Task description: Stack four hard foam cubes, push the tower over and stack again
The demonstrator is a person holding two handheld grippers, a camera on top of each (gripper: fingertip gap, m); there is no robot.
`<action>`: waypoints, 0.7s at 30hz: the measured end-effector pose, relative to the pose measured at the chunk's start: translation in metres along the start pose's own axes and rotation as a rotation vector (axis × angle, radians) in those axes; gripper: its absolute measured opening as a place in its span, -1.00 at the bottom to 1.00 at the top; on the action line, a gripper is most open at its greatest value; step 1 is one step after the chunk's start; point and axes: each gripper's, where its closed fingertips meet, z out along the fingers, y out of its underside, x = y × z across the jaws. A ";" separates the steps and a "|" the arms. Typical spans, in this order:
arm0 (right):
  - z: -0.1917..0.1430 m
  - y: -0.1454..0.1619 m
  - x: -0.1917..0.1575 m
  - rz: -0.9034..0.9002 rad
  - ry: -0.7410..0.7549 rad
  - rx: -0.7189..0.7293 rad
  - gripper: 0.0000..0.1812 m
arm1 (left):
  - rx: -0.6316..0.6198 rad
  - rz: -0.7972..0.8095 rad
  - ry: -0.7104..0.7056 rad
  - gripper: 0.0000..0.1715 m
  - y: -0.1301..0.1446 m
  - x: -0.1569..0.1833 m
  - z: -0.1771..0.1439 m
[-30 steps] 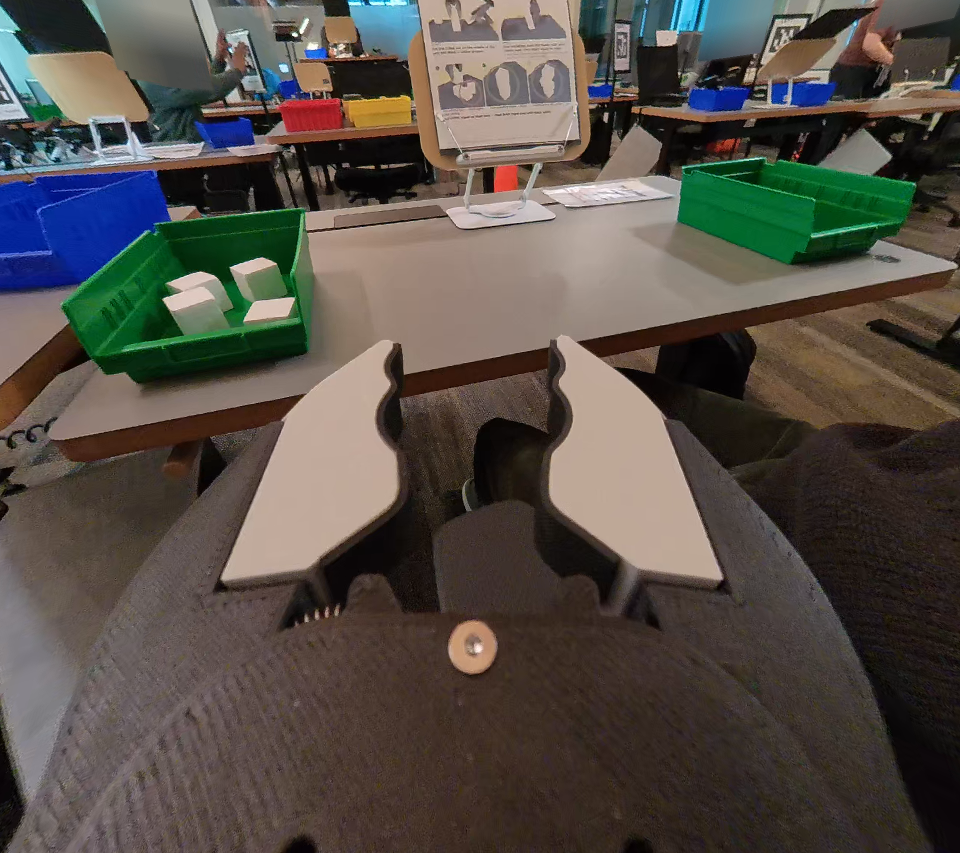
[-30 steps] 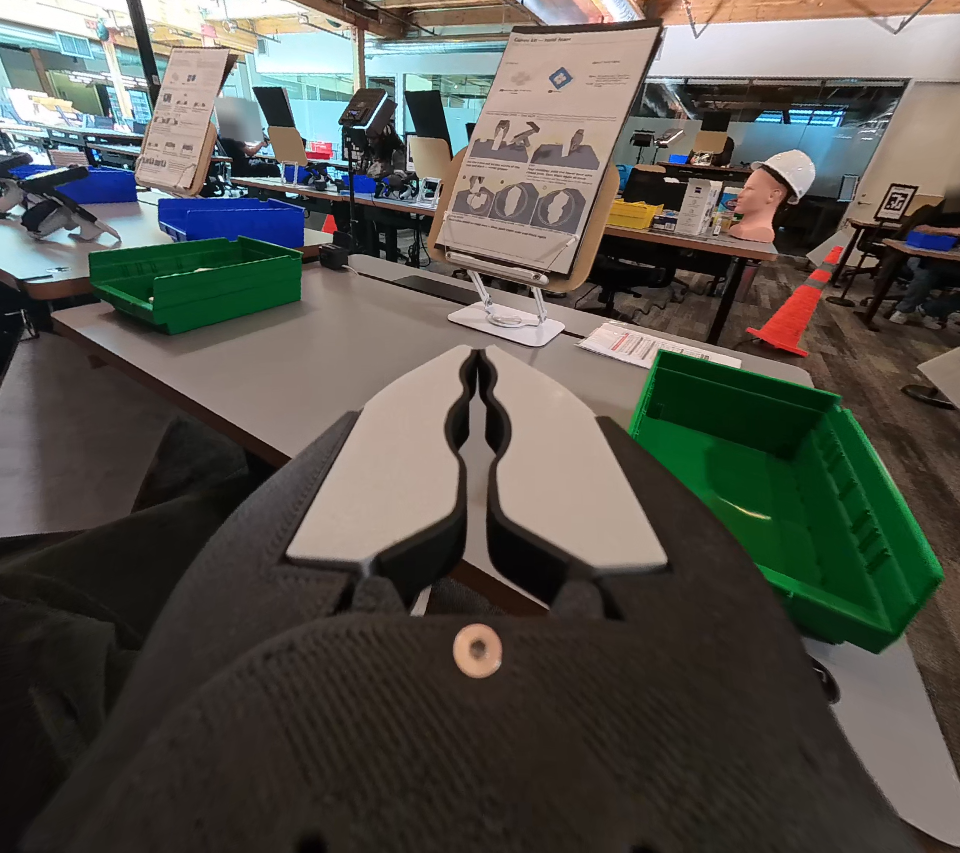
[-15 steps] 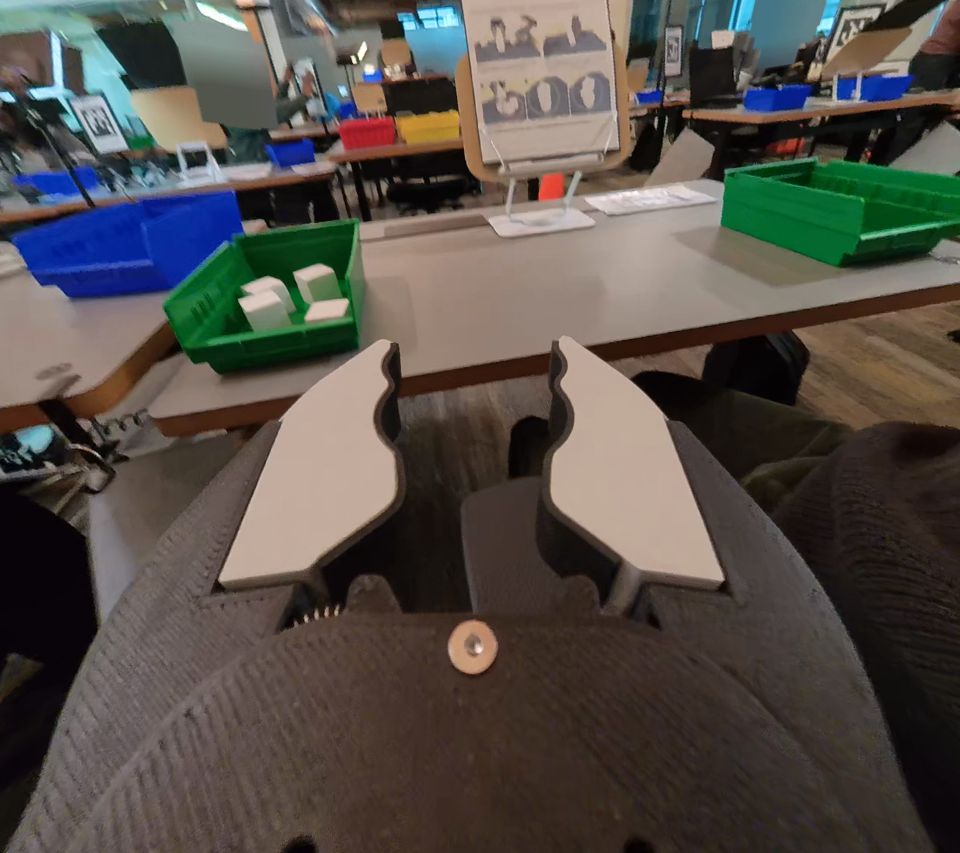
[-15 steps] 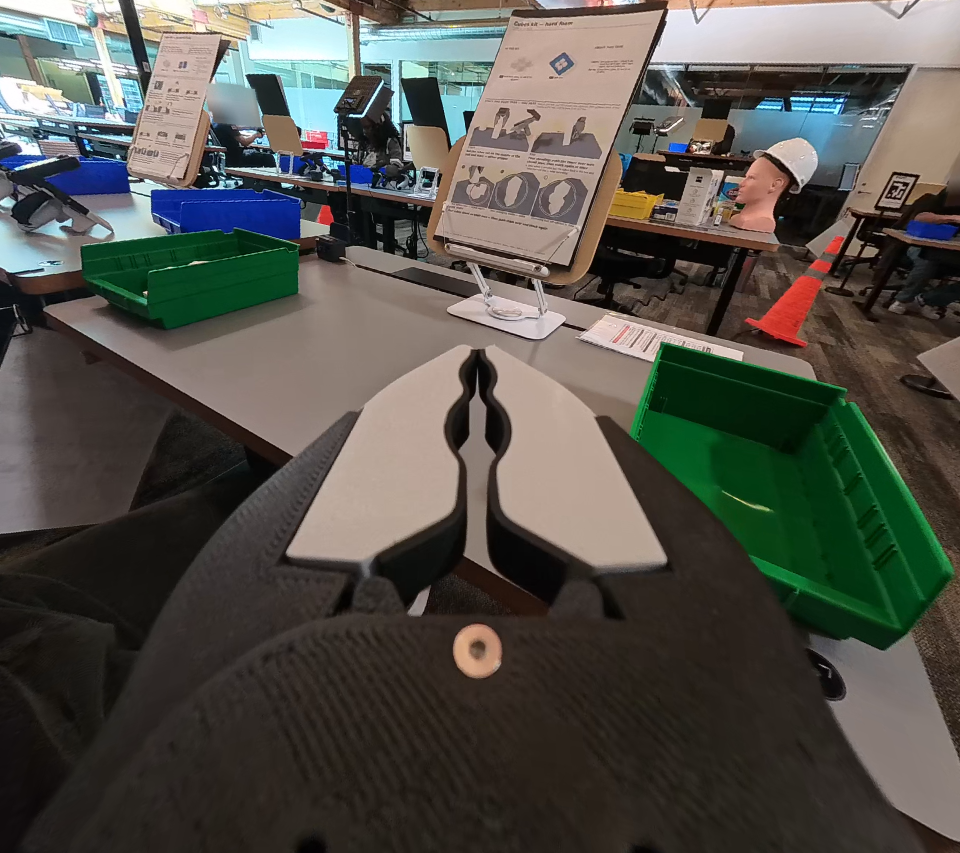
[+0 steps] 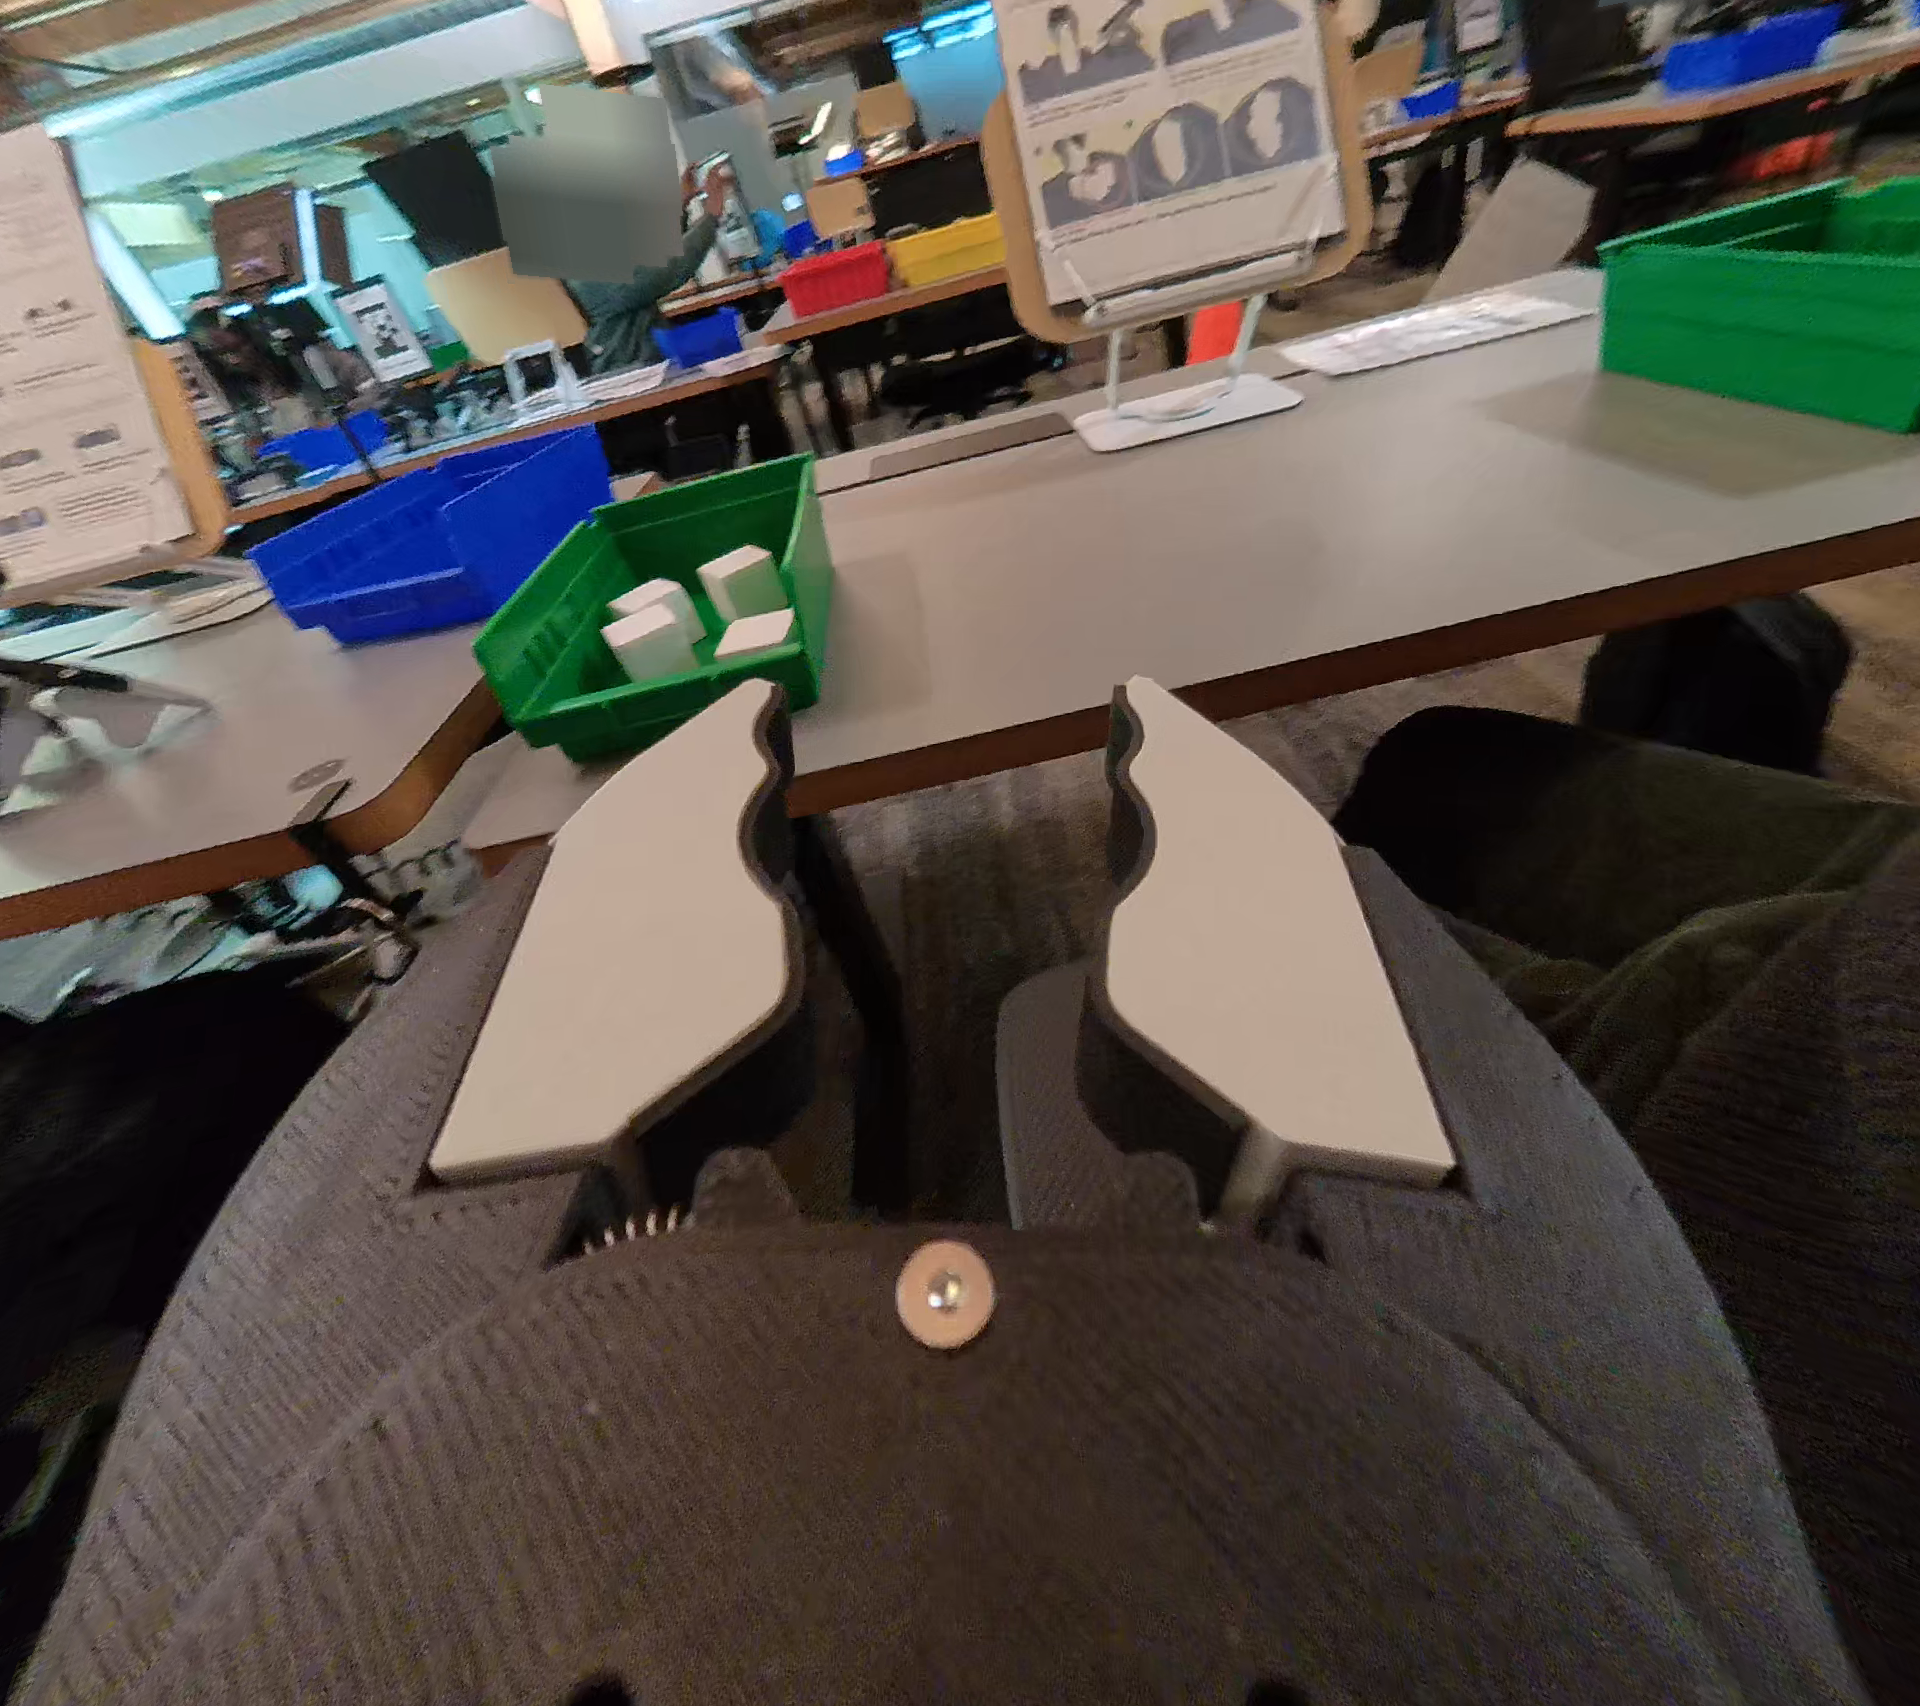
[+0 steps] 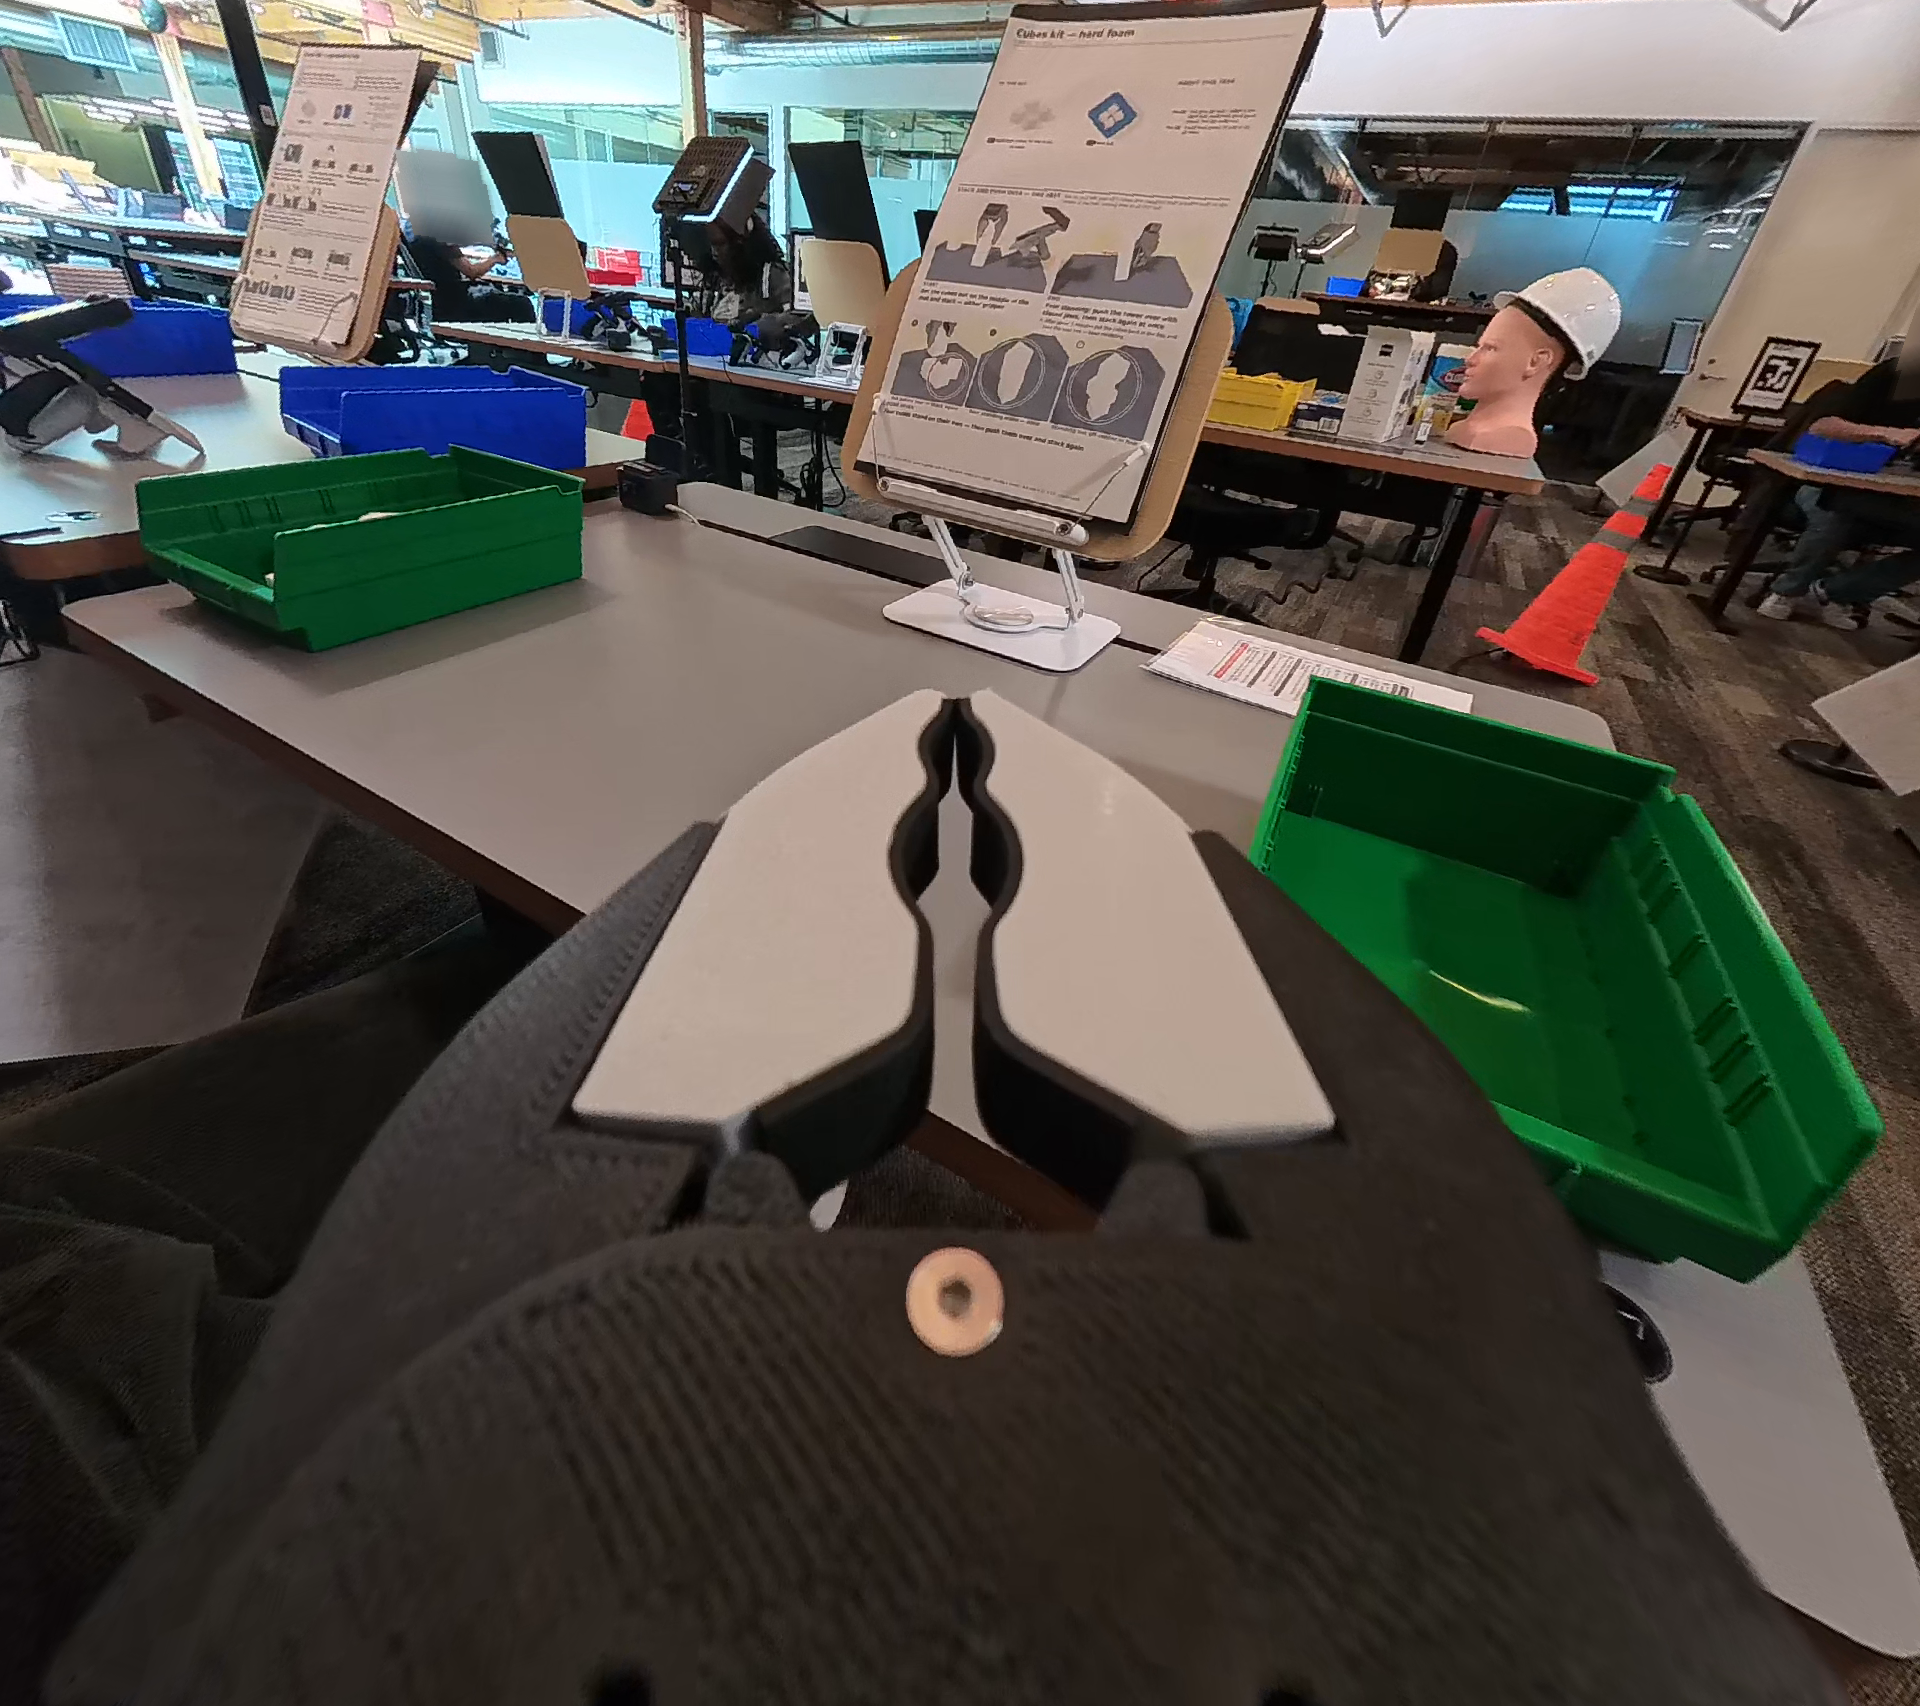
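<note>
My left gripper (image 5: pixel 943 706) is open and empty, held below and in front of the grey table's (image 5: pixel 1247 544) near edge. A green bin (image 5: pixel 582 669) with several white foam cubes (image 5: pixel 740 581) stands on the table's left end, just beyond my left fingertip. My right gripper (image 6: pixel 961 706) is shut and empty, over the near edge of the table (image 6: pixel 623 700). An empty green bin (image 6: pixel 1558 981) lies just to its right. The bin with the cubes also shows in the right wrist view (image 6: pixel 364 544) at the far left.
A printed sheet on a stand (image 6: pixel 1060 285) is at the table's back middle, a paper (image 6: pixel 1278 669) beside it. Blue bins (image 5: pixel 416 534) sit on the neighbouring table to the left. An orange cone (image 6: pixel 1569 596) stands on the floor. A person's dark-clothed legs (image 5: pixel 1662 929) are below the grippers. The left gripper's tips are roughly 60 centimeters from the right gripper's.
My left gripper has swung left and tilted up, so the bin with cubes now sits nearer the view's middle. The right gripper has barely moved and stays shut.
</note>
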 end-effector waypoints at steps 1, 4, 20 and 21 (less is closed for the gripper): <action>0.000 0.000 0.000 -0.001 -0.001 -0.002 -1.00 | -0.013 0.007 -0.032 -0.29 0.003 -0.002 0.001; 0.001 0.001 -0.001 -0.003 -0.001 -0.004 -1.00 | -0.013 -0.011 -0.074 -0.29 0.005 -0.003 0.003; -0.001 0.002 0.002 -0.002 0.004 -0.008 -1.00 | -0.002 -0.117 -0.007 -0.33 0.015 0.016 0.010; 0.000 0.002 0.002 -0.003 0.004 -0.008 -1.00 | 0.000 -0.139 0.057 -0.35 0.014 0.025 0.011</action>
